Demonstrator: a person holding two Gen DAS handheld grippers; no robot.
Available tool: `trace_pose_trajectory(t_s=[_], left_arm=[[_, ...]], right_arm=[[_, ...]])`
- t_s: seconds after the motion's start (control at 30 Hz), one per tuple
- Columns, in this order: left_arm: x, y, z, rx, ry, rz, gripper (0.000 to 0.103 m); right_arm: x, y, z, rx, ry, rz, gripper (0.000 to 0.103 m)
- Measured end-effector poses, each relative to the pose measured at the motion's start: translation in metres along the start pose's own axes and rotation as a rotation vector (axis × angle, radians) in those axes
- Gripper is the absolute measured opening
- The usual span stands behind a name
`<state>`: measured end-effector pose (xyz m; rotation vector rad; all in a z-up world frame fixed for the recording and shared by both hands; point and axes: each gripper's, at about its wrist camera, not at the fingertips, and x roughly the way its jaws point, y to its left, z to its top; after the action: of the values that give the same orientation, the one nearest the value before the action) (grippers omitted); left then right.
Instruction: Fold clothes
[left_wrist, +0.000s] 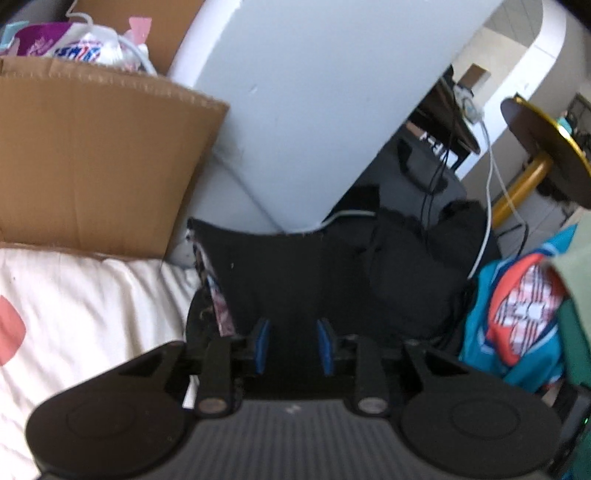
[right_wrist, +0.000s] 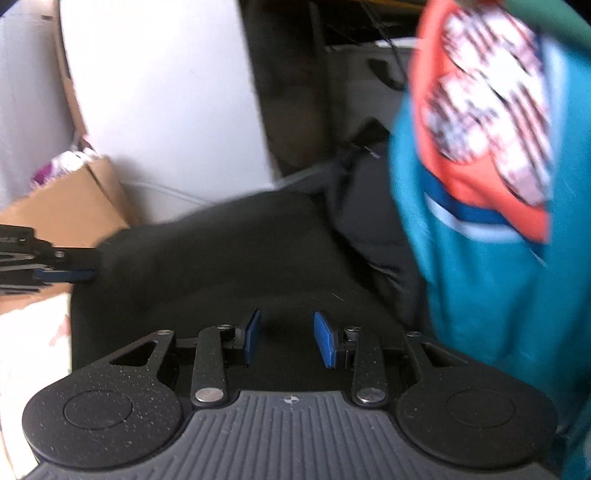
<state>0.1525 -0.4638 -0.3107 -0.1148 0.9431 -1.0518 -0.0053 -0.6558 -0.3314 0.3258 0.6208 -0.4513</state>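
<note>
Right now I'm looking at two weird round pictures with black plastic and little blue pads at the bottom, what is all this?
Each picture comes from a camera mounted on a hand-held claw, looking out along its two blue-padded fingers. One shows the left claw, the other the right claw; both stand open, gripping nothing. Under both lies a black garment, the piece being folded, spread over a white quilt. The left claw also shows from the side in the right view, at the garment's edge. Nearby are a cardboard box and a teal and orange garment.

Black garment (left_wrist: 295, 280), teal top (right_wrist: 491, 280) with an orange, white-striped print, brown cardboard box (left_wrist: 96, 158), blue-padded tongs (right_wrist: 283, 341).
</note>
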Motion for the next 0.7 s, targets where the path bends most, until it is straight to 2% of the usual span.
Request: trace_pose_trajectory(t_s=[0.17, 0.3, 0.6, 0.7], left_arm=[[0.013, 0.014, -0.005, 0.006, 0.017, 0.035, 0.002], [0.026, 0.022, -0.004, 0.001, 0.034, 0.047, 0.003], [0.041, 0.022, -0.002, 0.038, 0.046, 0.074, 0.003], [0.041, 0.024, -0.002, 0.032, 0.045, 0.068, 0.003]], right_arm=[[0.007, -0.015, -0.019, -0.033, 0.053, -0.057, 0.039], [0.006, -0.020, -0.029, -0.035, 0.087, -0.124, 0.039], [-0.005, -0.032, -0.043, -0.065, 0.097, -0.177, 0.040], [-0.002, -0.037, -0.045, -0.056, 0.106, -0.177, 0.046]])
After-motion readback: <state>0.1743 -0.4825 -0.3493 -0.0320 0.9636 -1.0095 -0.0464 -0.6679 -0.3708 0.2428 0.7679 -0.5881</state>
